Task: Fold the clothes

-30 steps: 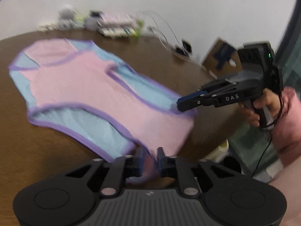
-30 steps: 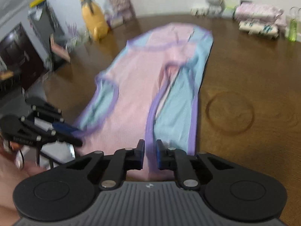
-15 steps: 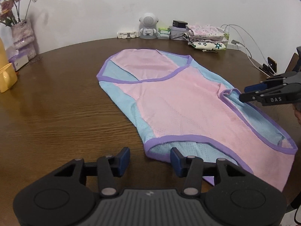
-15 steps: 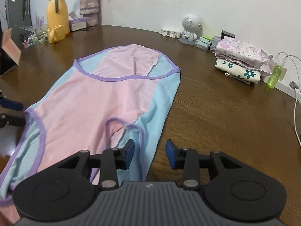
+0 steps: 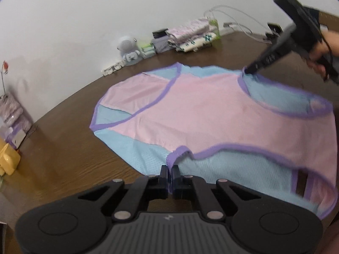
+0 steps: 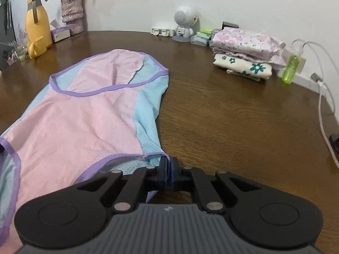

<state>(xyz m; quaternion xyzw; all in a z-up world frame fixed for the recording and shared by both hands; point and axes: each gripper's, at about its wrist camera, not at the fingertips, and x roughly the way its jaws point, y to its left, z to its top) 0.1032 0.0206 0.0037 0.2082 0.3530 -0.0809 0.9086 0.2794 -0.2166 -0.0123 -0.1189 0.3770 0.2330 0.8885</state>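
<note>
A sleeveless top (image 5: 211, 114), pink with blue side panels and purple trim, lies flat on the brown wooden table (image 5: 63, 158). My left gripper (image 5: 169, 170) is shut on the purple trim of the near armhole, and the fabric puckers up between its pads. In the right wrist view the same top (image 6: 74, 116) stretches away to the left. There my right gripper (image 6: 168, 164) is shut on the purple-edged corner of the other armhole. The left wrist view also shows the right gripper (image 5: 246, 71), held by a hand (image 5: 326, 42), pinching that far armhole.
Along the wall stand a stack of folded clothes (image 6: 245, 50), a small white robot figure (image 6: 184, 25), a green bottle (image 6: 291, 67), a yellow jug (image 6: 36, 31) and a flower vase (image 6: 72, 14). White cables (image 6: 324, 105) trail down the table's right edge.
Half a second ago both grippers stood open just short of the armholes. Both have since moved onto the fabric and shut on the purple trim. The left view has rolled.
</note>
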